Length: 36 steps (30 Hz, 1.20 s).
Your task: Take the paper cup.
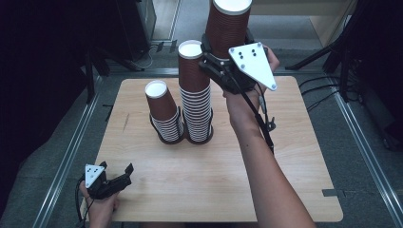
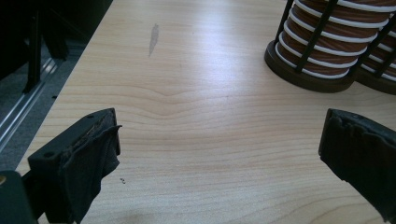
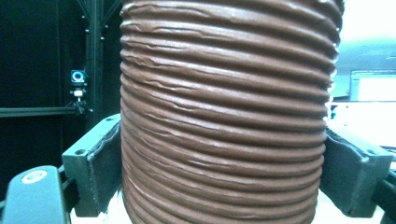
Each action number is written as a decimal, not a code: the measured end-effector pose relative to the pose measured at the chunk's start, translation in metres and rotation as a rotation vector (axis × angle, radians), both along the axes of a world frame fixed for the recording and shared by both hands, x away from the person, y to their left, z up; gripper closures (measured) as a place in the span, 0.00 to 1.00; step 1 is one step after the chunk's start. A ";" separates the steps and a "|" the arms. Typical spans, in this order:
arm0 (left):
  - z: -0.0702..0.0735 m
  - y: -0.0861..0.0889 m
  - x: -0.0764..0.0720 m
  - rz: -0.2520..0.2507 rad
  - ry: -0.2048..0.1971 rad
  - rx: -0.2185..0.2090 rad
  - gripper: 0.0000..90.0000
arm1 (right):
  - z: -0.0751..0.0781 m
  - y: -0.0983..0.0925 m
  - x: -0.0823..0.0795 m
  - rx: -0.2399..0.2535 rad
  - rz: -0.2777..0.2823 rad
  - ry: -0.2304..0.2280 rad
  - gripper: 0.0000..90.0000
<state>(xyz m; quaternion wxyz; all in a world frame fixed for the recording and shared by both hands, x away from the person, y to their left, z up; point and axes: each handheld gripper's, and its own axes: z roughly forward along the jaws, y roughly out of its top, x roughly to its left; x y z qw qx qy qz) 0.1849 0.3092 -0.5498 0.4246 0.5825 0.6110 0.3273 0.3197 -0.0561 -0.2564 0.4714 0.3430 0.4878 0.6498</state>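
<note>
A brown ribbed paper cup (image 1: pixel 228 23) hangs in the air above the table's far edge, with my right gripper (image 1: pixel 225 50) shut on it. In the right gripper view both pads press the cup's (image 3: pixel 224 116) sides around my right gripper (image 3: pixel 224 168). Below and to the left stand two stacks of the same cups, a tall one (image 1: pixel 195 90) and a shorter one (image 1: pixel 164 111), each in a dark round holder (image 2: pixel 303 77). Near the front left corner my left gripper (image 1: pixel 116 167) rests low over the wood, open, nothing between its jaws (image 2: pixel 219 149).
The wooden table (image 1: pixel 285 190) has bare room in front of and to the right of the stacks. Metal rails (image 1: pixel 66 156) run along the floor on both sides. Dark stands and cables (image 1: pixel 332 90) sit beyond the table's far right corner.
</note>
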 end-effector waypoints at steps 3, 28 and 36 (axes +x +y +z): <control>0.000 0.000 0.000 -0.001 0.001 0.002 0.00 | -0.007 -0.008 -0.002 -0.003 -0.009 0.009 0.14; 0.000 -0.001 0.000 0.000 0.003 0.009 0.00 | -0.083 -0.069 -0.032 -0.007 -0.041 0.116 0.14; 0.000 -0.002 0.000 0.007 0.002 0.014 0.00 | -0.113 -0.080 -0.041 -0.039 -0.042 0.149 0.14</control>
